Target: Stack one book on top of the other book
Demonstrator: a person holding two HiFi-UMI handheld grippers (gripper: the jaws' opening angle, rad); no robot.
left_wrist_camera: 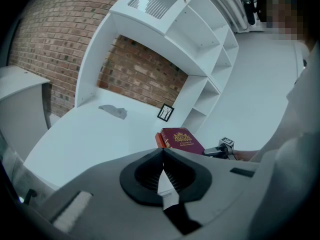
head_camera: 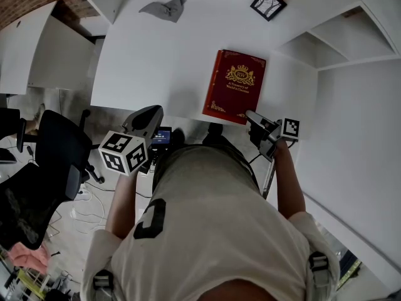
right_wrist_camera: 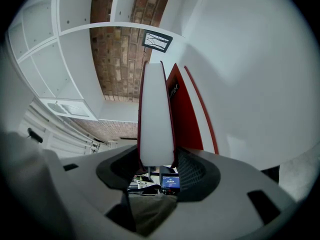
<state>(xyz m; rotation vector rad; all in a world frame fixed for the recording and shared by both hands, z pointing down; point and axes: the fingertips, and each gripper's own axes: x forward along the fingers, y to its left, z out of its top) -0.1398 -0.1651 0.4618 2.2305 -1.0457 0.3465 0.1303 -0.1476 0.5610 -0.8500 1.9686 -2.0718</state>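
The right hand-held gripper [head_camera: 251, 117] pinches the near edge of the red book [head_camera: 235, 86], likely to lift it, while the left hand-held gripper [left_wrist_camera: 162, 153] idles pressed together.

Head view looks steeply down on the red book [head_camera: 235, 86]; left gripper view faces it across the bench [left_wrist_camera: 85, 134] — right gripper view, close at its edge. All 3 share it.
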